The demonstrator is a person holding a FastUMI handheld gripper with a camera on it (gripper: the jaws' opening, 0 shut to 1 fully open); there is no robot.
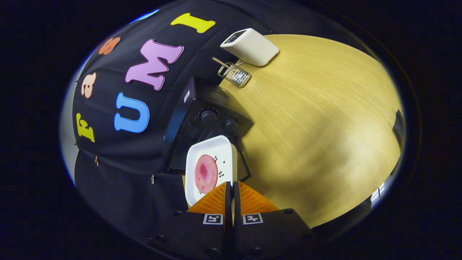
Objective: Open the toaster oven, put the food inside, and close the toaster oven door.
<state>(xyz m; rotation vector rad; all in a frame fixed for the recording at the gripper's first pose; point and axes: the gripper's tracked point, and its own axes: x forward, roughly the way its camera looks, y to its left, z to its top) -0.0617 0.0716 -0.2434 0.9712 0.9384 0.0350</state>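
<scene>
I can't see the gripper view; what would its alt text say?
The tongs are shut on the rim of a white plate carrying a pink slice of food, held just before a black toaster oven on a wooden table. Beyond sit a wire rack and a white box.

The hand-held gripper (231,187) has 2 ribbed fingers (square black-and-white markers below) on a black, screw-studded body.

White plate (213,148) with small sprigs, pink round food (205,173), black toaster oven (202,119), tan woodgrain table (317,126).
</scene>
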